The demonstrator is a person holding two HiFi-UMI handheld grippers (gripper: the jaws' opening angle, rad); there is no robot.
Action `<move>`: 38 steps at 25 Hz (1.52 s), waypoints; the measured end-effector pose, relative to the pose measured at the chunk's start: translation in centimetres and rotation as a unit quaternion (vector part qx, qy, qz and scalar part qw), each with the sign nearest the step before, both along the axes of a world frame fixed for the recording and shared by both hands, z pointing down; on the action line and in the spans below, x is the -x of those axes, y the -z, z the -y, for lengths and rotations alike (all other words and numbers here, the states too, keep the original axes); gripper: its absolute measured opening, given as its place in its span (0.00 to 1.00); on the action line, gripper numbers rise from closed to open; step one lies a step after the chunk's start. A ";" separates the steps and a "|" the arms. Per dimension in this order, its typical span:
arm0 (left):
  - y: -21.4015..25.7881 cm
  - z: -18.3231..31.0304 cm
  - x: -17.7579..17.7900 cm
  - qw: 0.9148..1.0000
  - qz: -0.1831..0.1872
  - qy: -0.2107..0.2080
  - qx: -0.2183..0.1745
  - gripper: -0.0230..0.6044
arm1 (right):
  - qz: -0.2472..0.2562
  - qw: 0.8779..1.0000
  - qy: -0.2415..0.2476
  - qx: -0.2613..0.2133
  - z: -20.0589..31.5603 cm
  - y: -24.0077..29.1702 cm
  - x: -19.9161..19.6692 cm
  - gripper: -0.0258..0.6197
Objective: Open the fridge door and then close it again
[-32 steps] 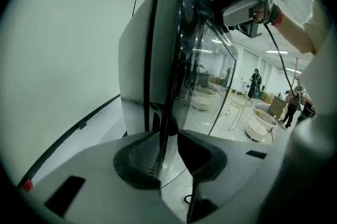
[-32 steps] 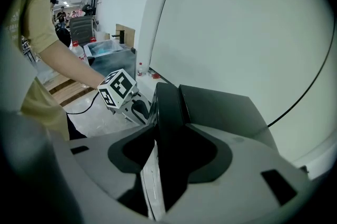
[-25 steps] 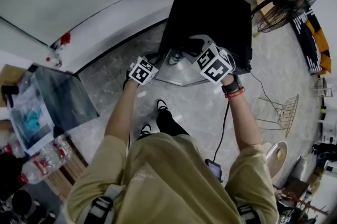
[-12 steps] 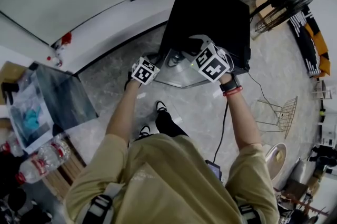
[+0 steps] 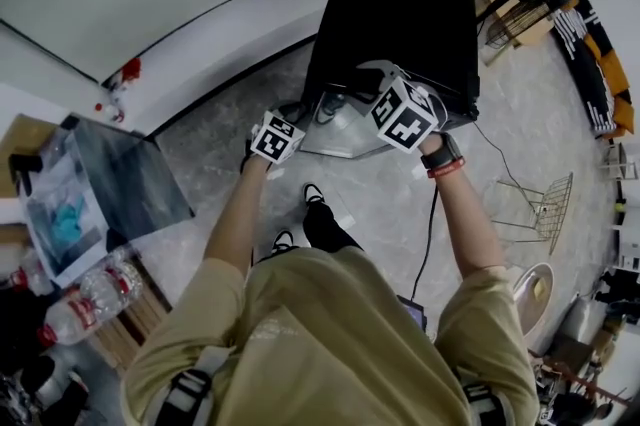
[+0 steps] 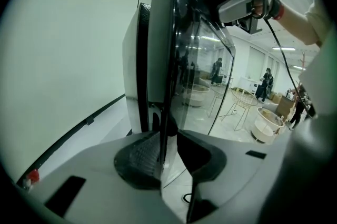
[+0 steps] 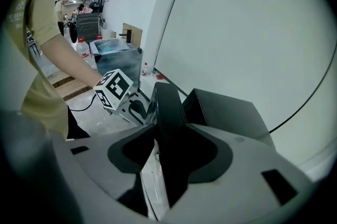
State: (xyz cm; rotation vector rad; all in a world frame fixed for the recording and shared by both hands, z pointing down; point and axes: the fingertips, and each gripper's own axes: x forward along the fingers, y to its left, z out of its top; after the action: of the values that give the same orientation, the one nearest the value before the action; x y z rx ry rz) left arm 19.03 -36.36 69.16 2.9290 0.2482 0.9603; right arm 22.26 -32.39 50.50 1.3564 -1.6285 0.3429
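Left gripper (image 6: 168, 152) and right gripper (image 7: 168, 154) clamp the fridge door (image 6: 179, 60) (ajar) above marbled floor (image 5: 380, 204).

The left gripper (image 6: 168, 153) has its jaws closed on the free edge of the glossy black door (image 6: 162, 49), low down, with one pad on each side. The door stands a little open from the fridge (image 6: 132, 70). The right gripper (image 6: 210, 1) sits at the top of the door.

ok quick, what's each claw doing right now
left claw: closed on the edge of the fridge door
right claw: closed on the same door, higher up
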 end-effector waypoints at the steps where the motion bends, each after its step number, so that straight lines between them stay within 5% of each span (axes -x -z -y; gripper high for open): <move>1: 0.0 -0.1 0.1 1.000 0.002 0.004 0.001 0.21 | 0.000 1.000 0.000 0.000 0.0 0.0 0.1 0.34; 24: 0.1 -2.9 4.1 0.999 0.009 0.047 0.002 0.21 | -0.048 0.999 -0.001 0.000 -2.1 -0.4 3.8 0.37; 38: -0.2 -6.4 7.3 0.994 0.030 0.107 0.003 0.21 | -0.050 0.997 0.063 -0.002 -5.2 -0.4 6.4 0.37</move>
State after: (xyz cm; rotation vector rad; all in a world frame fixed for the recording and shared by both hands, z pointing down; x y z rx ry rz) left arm 11.73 -29.94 69.41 2.8407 -0.0634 1.0096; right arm 15.85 -27.14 50.85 1.2468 -1.6237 0.1936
